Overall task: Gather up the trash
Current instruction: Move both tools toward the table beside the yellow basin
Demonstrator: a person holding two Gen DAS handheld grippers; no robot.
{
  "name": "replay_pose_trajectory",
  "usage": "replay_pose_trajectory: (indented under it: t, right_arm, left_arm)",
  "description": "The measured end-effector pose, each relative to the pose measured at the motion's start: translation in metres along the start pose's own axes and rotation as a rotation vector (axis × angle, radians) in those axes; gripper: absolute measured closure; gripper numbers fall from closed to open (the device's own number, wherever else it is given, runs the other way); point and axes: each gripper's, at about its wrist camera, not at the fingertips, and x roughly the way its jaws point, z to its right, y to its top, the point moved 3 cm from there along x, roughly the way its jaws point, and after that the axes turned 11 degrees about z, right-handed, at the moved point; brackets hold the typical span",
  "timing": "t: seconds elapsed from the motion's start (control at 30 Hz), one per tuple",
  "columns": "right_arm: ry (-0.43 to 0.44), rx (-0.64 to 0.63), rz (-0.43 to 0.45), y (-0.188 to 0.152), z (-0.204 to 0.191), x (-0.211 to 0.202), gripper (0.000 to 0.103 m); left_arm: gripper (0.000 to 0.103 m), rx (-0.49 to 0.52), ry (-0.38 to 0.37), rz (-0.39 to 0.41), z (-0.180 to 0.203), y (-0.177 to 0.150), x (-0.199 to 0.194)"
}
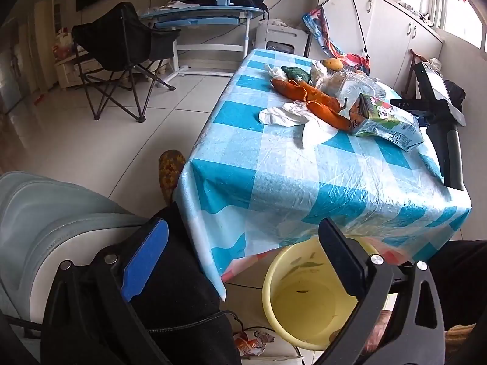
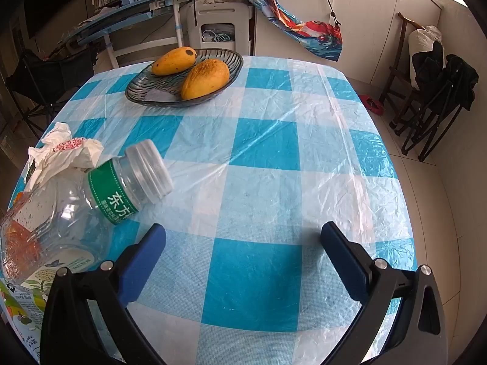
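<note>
My left gripper is open and empty, held low beside the table over a yellow bin on the floor. On the blue-checked tablecloth lie crumpled white tissue, orange peels, a green lump and a flattened drink carton. My right gripper is open and empty just above the table. An empty clear plastic bottle with a green label lies on its side left of it, next to crumpled tissue and the carton.
A glass dish holds two mangoes at the table's far side. A crumpled wrapper lies on the floor by the bin. A black folding chair and a desk stand beyond. The other gripper's handle shows at the table's right.
</note>
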Motion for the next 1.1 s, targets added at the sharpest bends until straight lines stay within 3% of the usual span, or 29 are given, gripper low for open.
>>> replay_pose_trajectory:
  t: [0.4,0.73,0.93,1.0,1.1]
  right_arm:
    - [0.0,0.0,-0.001,0.0,0.0,0.0,0.005]
    - [0.0,0.0,-0.001,-0.001,0.0,0.0,0.005]
    - [-0.018,0.021,-0.014,0.003,-0.004,0.003,0.005]
    - [-0.041,0.006,-0.04,-0.001,-0.004,-0.007,0.006]
    - [-0.112,-0.081,0.08,-0.011,-0.01,-0.063,0.006]
  left_arm:
    - [0.007,0.011,0.01,-0.007,0.009,0.005,0.015]
    - [0.007,0.121,-0.013,-0.005,0.038,0.002,0.016]
    - [0.007,0.117,-0.016,-0.006,0.039,0.004,0.015]
    - [0.007,0.108,-0.021,-0.002,0.038,0.007,0.013]
    - [0.007,0.093,-0.024,0.01,0.035,0.011,0.004]
